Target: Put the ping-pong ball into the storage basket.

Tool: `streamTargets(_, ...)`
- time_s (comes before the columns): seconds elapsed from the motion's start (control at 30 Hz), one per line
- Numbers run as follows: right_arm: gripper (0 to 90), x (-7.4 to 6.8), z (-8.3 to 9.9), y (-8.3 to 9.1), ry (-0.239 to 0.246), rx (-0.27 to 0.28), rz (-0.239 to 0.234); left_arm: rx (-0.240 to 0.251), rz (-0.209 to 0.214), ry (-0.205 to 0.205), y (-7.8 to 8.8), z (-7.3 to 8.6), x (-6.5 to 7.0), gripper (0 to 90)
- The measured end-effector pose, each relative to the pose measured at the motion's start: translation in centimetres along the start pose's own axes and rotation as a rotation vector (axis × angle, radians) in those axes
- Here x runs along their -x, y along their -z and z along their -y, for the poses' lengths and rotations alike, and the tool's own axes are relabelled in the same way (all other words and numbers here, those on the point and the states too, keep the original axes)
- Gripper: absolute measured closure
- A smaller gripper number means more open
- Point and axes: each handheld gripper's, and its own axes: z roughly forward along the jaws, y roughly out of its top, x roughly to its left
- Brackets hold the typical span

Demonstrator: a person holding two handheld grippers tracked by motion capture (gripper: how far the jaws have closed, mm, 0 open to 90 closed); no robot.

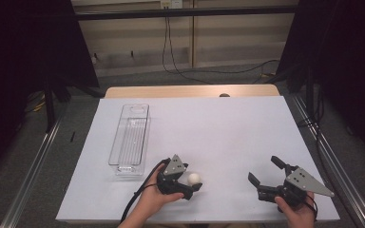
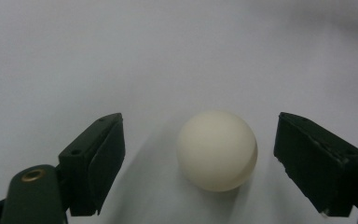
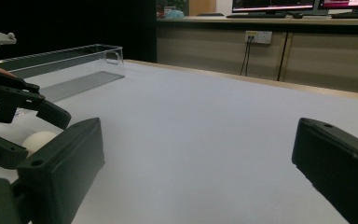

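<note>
A small cream-white ball (image 1: 194,178) (image 2: 216,150) rests on the white table sheet near the front edge. My left gripper (image 1: 192,176) (image 2: 200,128) lies low around it, open, one jaw on each side of the ball with a gap showing on both sides. In the right gripper view the ball (image 3: 36,140) peeks out between the left gripper's black fingers (image 3: 51,114). My right gripper (image 1: 264,167) (image 3: 198,135) sits to the right of it, open wide with nothing between its jaws.
A long clear plastic tray (image 1: 130,137) (image 3: 74,60) stands on the left half of the sheet, behind the left gripper. The white sheet (image 1: 218,128) covers a wooden table; metal rails run along both sides.
</note>
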Motion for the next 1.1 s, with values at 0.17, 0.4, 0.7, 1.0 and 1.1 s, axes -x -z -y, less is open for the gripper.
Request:
streamTargets(0.17,1.7,0.03,0.01,-0.02,0.002,-0.003,-0.003,-0.009,0.011,-0.011,-0.12,-0.04,-0.02,20.1)
streamTargets(0.4,1.7,0.02,0.01,0.0,0.0,-0.003,-0.004,-0.013,0.019,0.004,-0.23,-0.06,0.08,23.5)
streamTargets(0.7,1.7,0.03,0.01,0.0,0.001,-0.002,-0.004,-0.019,0.028,0.002,-0.38,-0.04,0.08,28.2)
streamTargets(1.0,1.7,0.04,0.01,0.0,0.0,-0.002,-0.005,-0.042,0.02,0.002,-0.38,-0.1,0.01,33.1)
streamTargets(1.1,1.6,0.05,0.0,0.02,0.003,-0.003,-0.007,-0.045,0.021,-0.002,-0.39,-0.11,0.02,34.8)
